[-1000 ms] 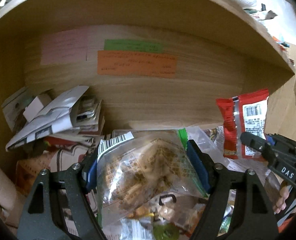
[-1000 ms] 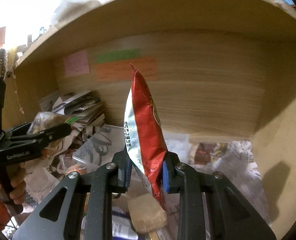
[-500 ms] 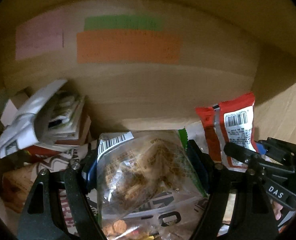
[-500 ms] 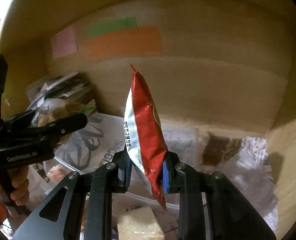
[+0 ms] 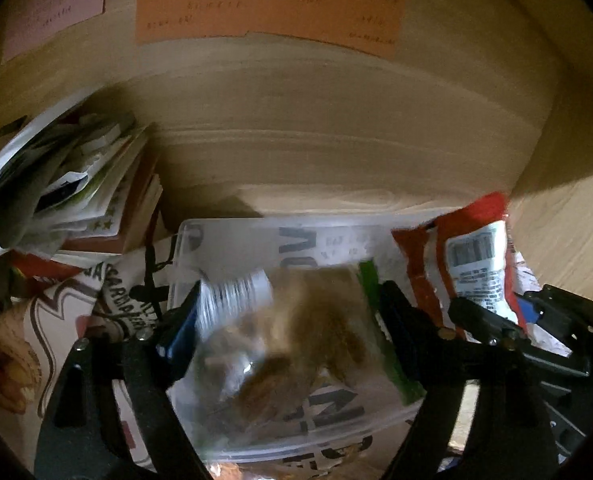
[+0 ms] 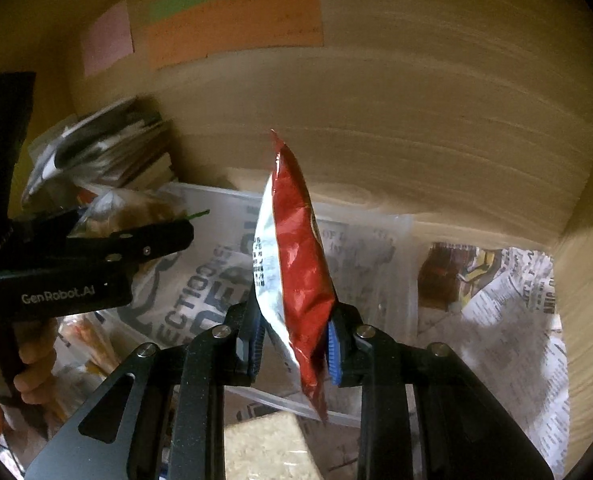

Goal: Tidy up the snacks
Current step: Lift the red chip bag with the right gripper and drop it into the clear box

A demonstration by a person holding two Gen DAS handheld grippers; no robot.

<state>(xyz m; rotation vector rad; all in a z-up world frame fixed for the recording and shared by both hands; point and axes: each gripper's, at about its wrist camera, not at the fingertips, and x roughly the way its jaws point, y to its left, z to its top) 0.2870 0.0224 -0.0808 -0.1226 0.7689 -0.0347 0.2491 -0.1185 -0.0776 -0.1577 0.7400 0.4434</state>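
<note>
My left gripper (image 5: 288, 320) is shut on a clear bag of brown snacks (image 5: 296, 344) with a green zip strip, held over a clear plastic bin (image 5: 232, 236) on the shelf. My right gripper (image 6: 294, 340) is shut on a red snack packet (image 6: 296, 264), held upright over the same clear bin (image 6: 410, 224). The red packet (image 5: 464, 264) and the right gripper (image 5: 508, 332) also show at the right of the left wrist view. The left gripper (image 6: 156, 240) with its bag (image 6: 136, 212) shows at the left of the right wrist view.
The wooden back wall carries pink (image 5: 52, 4), orange (image 5: 268, 4) and green notes. A pile of papers and booklets (image 5: 68, 184) lies at the left. Newspaper (image 6: 512, 304) lines the shelf floor on the right. A pale block (image 6: 268, 448) lies below the right gripper.
Both grippers have moved deeper into the shelf and closer to the back wall. The clear bin now lies under both held snacks. The grips have not changed.
</note>
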